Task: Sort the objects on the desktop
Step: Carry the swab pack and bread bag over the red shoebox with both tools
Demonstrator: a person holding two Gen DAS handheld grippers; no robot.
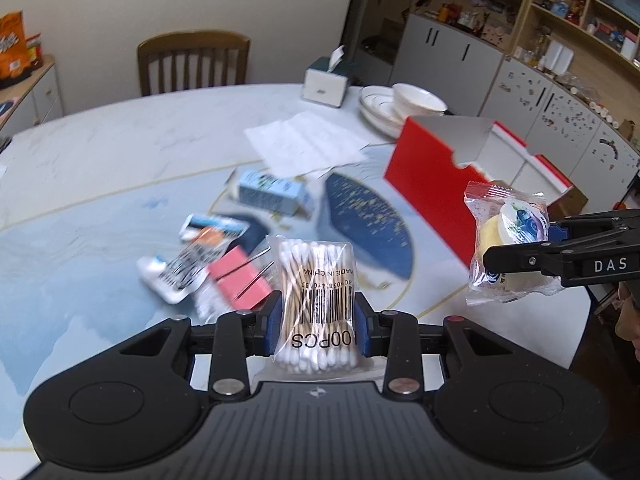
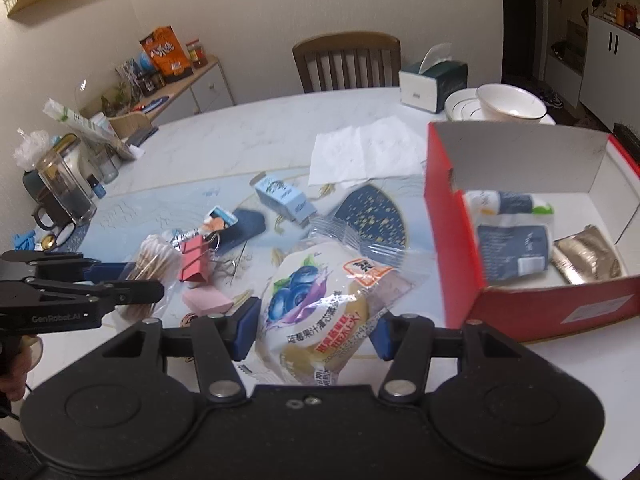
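My left gripper [image 1: 318, 320] is shut on a clear bag of cotton swabs [image 1: 316, 280] and holds it above the table; the bag also shows in the right wrist view [image 2: 150, 268]. My right gripper [image 2: 314, 330] is shut on a wrapped blueberry cake [image 2: 320, 304], held above the table left of the red box [image 2: 532, 308]. The cake also shows in the left wrist view [image 1: 506, 240], near the red box [image 1: 424, 192]. The box holds a tube [image 2: 508, 202], a blue packet [image 2: 514, 252] and a gold sachet [image 2: 588, 256].
On the table lie a pale blue carton [image 2: 286, 196], a pink binder clip [image 2: 196, 262], a pink eraser [image 2: 208, 300], a dark pouch [image 2: 244, 226] and white paper [image 2: 364, 152]. A tissue box [image 2: 434, 80], stacked bowls [image 2: 508, 106] and a chair [image 2: 346, 60] stand behind.
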